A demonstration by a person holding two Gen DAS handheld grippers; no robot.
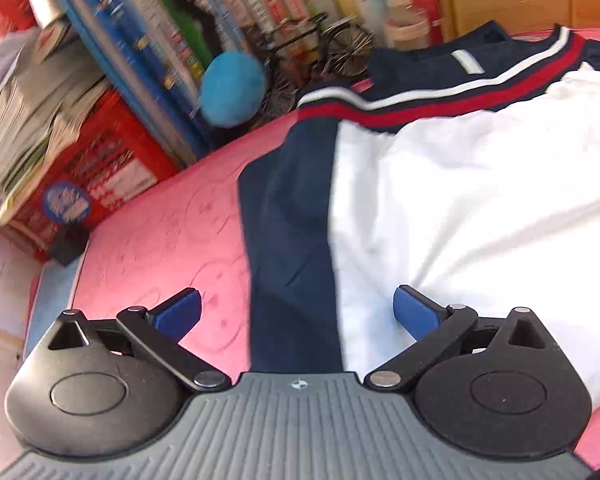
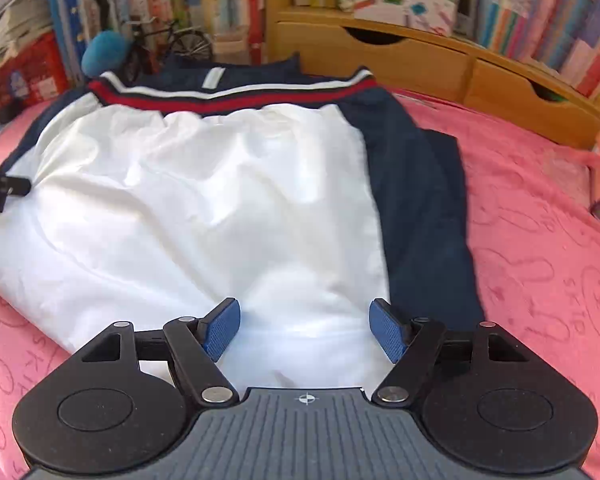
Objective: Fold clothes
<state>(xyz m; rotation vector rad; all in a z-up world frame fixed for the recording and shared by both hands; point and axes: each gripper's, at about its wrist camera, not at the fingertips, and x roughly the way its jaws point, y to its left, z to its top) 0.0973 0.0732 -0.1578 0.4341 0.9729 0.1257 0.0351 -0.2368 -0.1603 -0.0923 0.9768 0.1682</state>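
Pink bedspread (image 2: 540, 240) under rumpled white-and-navy jacket (image 2: 204, 200)

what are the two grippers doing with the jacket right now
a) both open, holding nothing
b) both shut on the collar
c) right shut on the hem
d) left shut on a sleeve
a: the left gripper and right gripper both have their fingers spread wide over the jacket, with no fabric pinched.

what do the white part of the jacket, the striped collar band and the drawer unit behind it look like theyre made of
White panel: thin, smooth woven fabric, probably nylon or polyester; faint sheen, soft crumpled creases. Striped collar band: likely rib knit; thick, matte, straight red, white and navy stripes. Drawer unit: light wood or wood-look board, warm satin finish, cut-out handles; grain too blurred to confirm.
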